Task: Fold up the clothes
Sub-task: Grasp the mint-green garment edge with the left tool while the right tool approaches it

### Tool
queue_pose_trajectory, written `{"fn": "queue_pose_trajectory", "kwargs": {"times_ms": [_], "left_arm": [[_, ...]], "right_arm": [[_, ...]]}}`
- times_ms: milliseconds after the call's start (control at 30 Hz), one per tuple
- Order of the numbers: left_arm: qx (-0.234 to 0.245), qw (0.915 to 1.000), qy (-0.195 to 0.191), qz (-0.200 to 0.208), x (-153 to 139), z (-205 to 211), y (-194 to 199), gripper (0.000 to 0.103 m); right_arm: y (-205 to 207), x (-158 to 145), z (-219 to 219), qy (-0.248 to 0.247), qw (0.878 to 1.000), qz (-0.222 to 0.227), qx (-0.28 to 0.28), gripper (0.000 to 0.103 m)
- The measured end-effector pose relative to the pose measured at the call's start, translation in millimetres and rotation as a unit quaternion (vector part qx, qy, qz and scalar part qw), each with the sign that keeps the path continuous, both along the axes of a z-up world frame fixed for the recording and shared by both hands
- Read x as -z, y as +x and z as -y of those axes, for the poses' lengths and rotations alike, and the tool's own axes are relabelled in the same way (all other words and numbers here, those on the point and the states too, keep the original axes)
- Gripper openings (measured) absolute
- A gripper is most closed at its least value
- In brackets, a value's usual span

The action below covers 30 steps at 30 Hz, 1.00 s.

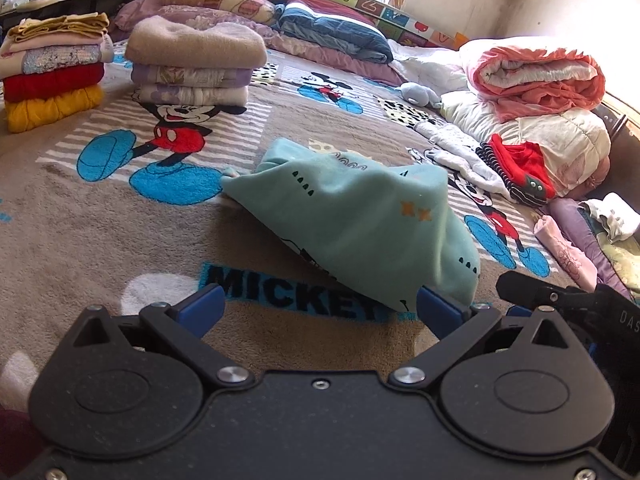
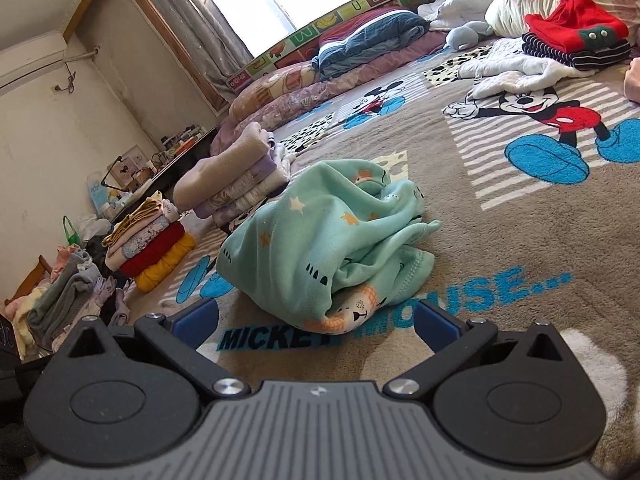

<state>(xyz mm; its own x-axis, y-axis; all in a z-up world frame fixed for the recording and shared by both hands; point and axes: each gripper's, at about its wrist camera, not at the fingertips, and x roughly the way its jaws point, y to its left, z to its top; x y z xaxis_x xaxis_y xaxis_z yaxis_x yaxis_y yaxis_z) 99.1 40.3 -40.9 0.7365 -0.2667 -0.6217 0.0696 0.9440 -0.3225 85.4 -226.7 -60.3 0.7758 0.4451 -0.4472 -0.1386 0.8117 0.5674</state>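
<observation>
A crumpled mint-green garment with stars and a lion print lies on the Mickey Mouse blanket. In the left wrist view my left gripper stands open just short of it, the right blue pad close to the cloth's near edge. The right wrist view shows the same garment bunched in a heap, with my right gripper open in front of it and nothing between its pads. The right gripper's black body shows at the left view's right edge.
Two stacks of folded clothes stand at the far left. Loose clothes, a red and striped item and rolled bedding lie at the right. Pillows line the far edge. More clothes pile beside the bed.
</observation>
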Motion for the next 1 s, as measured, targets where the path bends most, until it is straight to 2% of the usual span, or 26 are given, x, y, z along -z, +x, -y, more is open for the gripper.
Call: {"fn": "queue_pose_trajectory", "kwargs": {"times_ms": [100,300,367,467,567,633,733,833,900,967,1000], "left_arm": [[0.01,0.9997,-0.02,-0.013,2.8,-5.9,12.4,0.103],[0.015,0.9998,-0.01,0.0,-4.1,-8.6,33.6,0.103],[0.025,0.9997,-0.001,0.004,-8.7,-4.0,46.2,0.103],[0.043,0.9989,0.015,0.01,-15.8,5.0,66.7,0.103],[0.062,0.9975,0.032,0.016,-23.0,14.0,87.3,0.103],[0.074,0.9962,0.042,0.019,-27.8,19.9,101.0,0.103],[0.092,0.9937,0.059,0.025,-35.0,28.9,121.6,0.103],[0.117,0.9903,0.074,0.012,-30.5,39.8,144.4,0.103],[0.134,0.9873,0.084,-0.004,-24.6,46.4,160.3,0.1],[0.149,0.9846,0.09,-0.019,-20.6,51.0,168.9,0.095],[0.158,0.9827,0.093,-0.027,-18.5,52.9,172.0,0.083]], "right_arm": [[17.7,5.6,8.6,0.008,1.0,-0.005,0.011,0.103],[60.1,19.3,19.6,0.058,0.998,-0.009,0.001,0.103],[72.8,24.4,21.5,0.079,0.997,-0.004,-0.002,0.103],[80.6,32.0,22.2,0.086,0.996,0.023,-0.003,0.103],[83.4,41.6,26.6,0.114,0.993,0.022,-0.008,0.103],[86.0,42.6,27.6,0.112,0.993,0.031,-0.014,0.103],[93.8,49.2,35.8,0.128,0.991,0.027,-0.012,0.103],[101.9,62.3,45.0,0.151,0.989,0.009,-0.006,0.102],[105.5,69.0,48.2,0.164,0.986,0.001,-0.008,0.1],[108.5,73.8,48.5,0.174,0.985,-0.004,-0.016,0.091],[109.0,74.5,47.2,0.173,0.985,-0.003,-0.019,0.09]]}}
